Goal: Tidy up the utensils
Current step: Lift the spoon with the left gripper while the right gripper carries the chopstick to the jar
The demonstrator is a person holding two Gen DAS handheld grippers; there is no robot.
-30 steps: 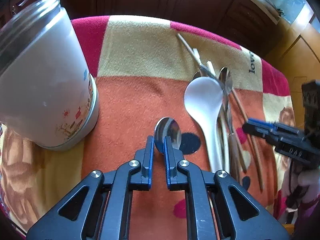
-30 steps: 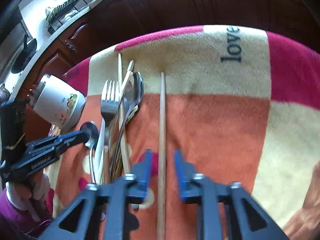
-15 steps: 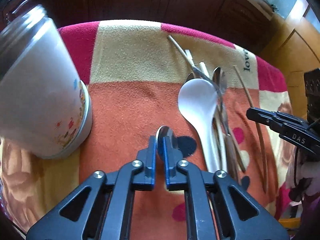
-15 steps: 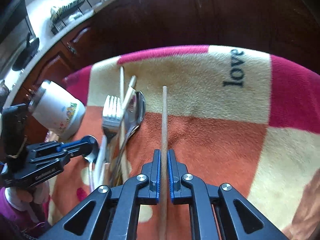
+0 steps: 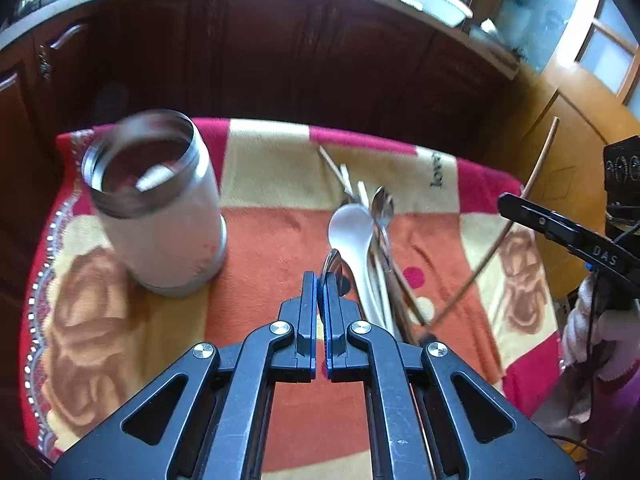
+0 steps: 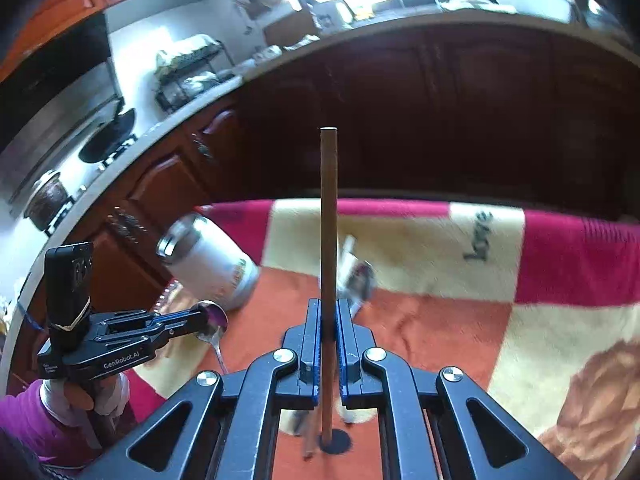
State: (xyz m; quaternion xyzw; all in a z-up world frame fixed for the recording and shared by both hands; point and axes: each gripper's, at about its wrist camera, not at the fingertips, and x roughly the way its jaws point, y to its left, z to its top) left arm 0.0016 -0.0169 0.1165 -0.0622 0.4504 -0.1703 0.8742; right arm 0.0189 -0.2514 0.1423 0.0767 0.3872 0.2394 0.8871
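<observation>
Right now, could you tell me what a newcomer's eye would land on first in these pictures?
Probably the brown chopstick standing up, clamped in the right gripper, and the metal spoon pinched in the left gripper. Next, the open white jar on the bright blanket, left of the remaining utensils.

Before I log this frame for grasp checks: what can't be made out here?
- Canister contents: left wrist view, blurred, only its dark mouth shows.
- Metal spoon handle: left wrist view, hidden between the left gripper fingers.
- Utensil pile: right wrist view, motion-blurred, partly behind the chopstick.
</observation>
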